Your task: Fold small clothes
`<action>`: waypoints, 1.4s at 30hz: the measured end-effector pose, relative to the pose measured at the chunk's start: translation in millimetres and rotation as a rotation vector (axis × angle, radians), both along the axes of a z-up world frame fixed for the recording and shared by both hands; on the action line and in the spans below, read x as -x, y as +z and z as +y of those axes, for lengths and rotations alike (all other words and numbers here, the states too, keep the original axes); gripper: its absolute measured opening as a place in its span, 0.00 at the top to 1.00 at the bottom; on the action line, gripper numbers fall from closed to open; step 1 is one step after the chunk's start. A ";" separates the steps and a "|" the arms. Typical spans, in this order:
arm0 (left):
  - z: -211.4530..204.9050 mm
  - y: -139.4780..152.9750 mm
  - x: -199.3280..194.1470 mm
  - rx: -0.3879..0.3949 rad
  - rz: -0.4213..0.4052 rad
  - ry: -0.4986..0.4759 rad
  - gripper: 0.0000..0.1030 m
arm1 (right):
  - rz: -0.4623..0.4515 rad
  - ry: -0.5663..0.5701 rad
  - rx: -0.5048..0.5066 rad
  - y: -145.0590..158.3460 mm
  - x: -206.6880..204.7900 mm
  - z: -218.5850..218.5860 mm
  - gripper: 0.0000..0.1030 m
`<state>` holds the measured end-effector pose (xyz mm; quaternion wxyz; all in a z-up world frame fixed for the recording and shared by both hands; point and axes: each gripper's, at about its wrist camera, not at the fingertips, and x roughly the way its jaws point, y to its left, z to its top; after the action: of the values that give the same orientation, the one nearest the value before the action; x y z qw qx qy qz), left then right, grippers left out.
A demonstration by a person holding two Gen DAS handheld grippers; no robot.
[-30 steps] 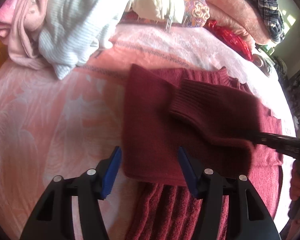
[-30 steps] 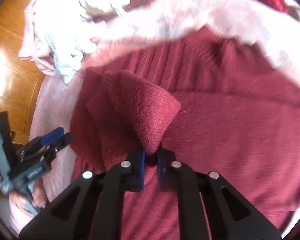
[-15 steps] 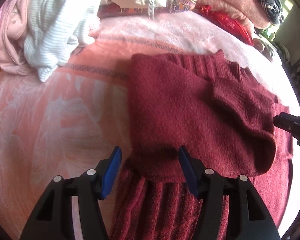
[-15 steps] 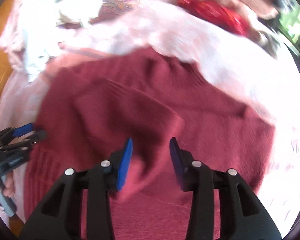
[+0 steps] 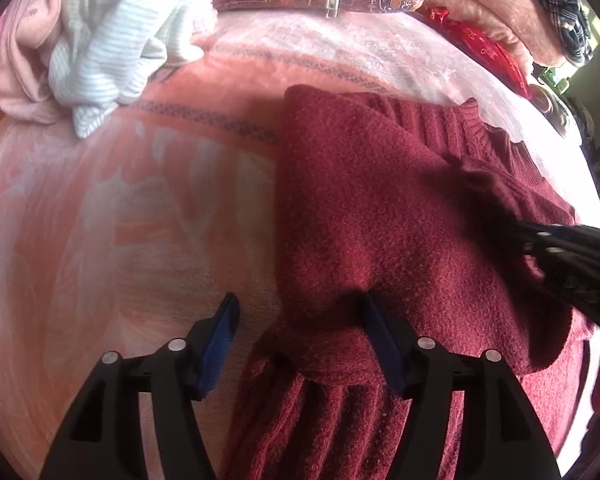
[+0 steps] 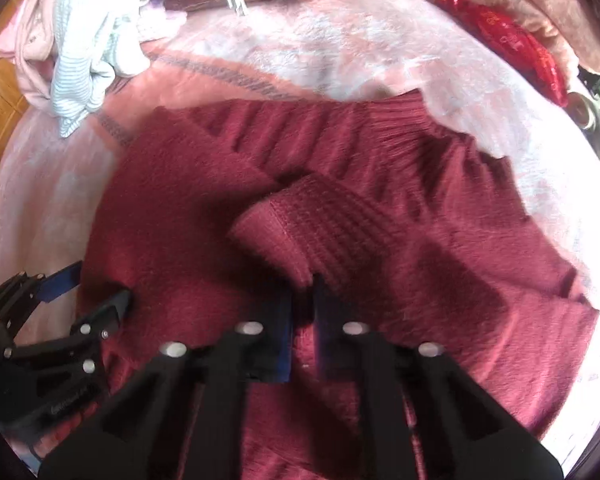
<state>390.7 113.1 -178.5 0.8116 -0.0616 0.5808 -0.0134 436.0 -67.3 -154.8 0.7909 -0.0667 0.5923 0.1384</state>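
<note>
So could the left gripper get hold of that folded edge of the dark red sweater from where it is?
Probably yes. The left gripper is open and the sweater edge already lies between its fingers, with nothing covering it. The right gripper is off to the side.

Right tongs (image 6: 303, 312) pinch the maroon sweater's (image 6: 188, 216) ribbed cuff (image 6: 320, 224).

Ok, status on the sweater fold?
Left gripper just opened wider, astride sweater edge. Right gripper shut on sleeve cuff. Laundry pile well off, nothing blocking.
</note>
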 end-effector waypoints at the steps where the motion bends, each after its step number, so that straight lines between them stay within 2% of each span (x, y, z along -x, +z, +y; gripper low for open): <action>1: 0.2 0.3 0.4 -0.003 -0.003 -0.002 0.36 | -0.014 -0.016 -0.028 8.5 4.0 -12.0 0.93; 7: -2.4 0.0 2.5 -0.033 -0.013 0.004 0.35 | -0.074 -0.147 -0.203 49.6 31.1 -103.4 0.93; 12: -7.1 -0.9 2.2 -0.052 -0.026 0.015 0.35 | -0.096 -0.258 -0.259 45.7 69.5 -179.4 0.91; 15: -8.4 -0.6 4.3 -0.066 -0.038 0.018 0.35 | -0.084 -0.318 -0.246 24.9 90.0 -219.2 0.74; 16: -9.0 0.0 4.9 -0.071 -0.040 0.021 0.35 | -0.068 -0.350 -0.253 15.8 95.0 -233.8 0.65; 19: -11.5 5.8 6.5 -0.078 -0.045 0.036 0.36 | -0.021 -0.405 -0.372 -2.1 101.6 -264.2 0.62; 20: -12.6 8.9 8.8 -0.080 -0.053 0.039 0.36 | -0.015 -0.415 -0.402 -5.5 101.6 -270.2 0.56; 26: -37.8 26.9 18.5 -0.090 -0.115 -0.007 0.36 | -0.001 -0.475 -0.508 -11.3 89.9 -287.6 0.45; 27: -42.2 27.0 18.4 -0.099 -0.118 -0.015 0.36 | 0.006 -0.477 -0.513 -12.6 87.6 -289.3 0.47; 28: -47.4 25.6 17.3 -0.118 -0.117 -0.021 0.36 | 0.010 -0.481 -0.517 -13.7 84.7 -289.4 0.60; 29: -51.7 24.0 15.4 -0.134 -0.115 -0.024 0.35 | 0.018 -0.473 -0.521 -13.1 82.3 -290.9 0.83; 30: -54.5 22.1 14.5 -0.145 -0.112 -0.026 0.35 | 0.027 -0.456 -0.538 -11.8 80.6 -290.2 0.94; 32: -57.8 18.7 12.8 -0.162 -0.114 -0.028 0.34 | 0.000 -0.444 -0.561 -0.3 83.5 -294.8 0.94; 34: -59.2 18.3 9.7 -0.162 -0.123 -0.018 0.33 | -0.082 -0.425 -0.560 21.6 92.1 -300.4 0.94; 36: -57.0 17.5 11.2 -0.162 -0.128 -0.011 0.32 | -0.103 -0.451 -0.532 29.9 101.7 -310.2 0.95; 39: -60.4 14.1 12.8 -0.178 -0.130 -0.021 0.30 | -0.064 -0.476 -0.396 12.4 108.1 -314.4 0.95; 42: -65.3 10.8 12.8 -0.198 -0.130 -0.027 0.29 | -0.014 -0.501 -0.390 -11.6 110.4 -317.4 0.95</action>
<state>377.9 47.7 -167.7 0.8495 0.0277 0.5262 0.0288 325.6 -384.8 -166.4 0.8023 0.2333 0.5472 0.0496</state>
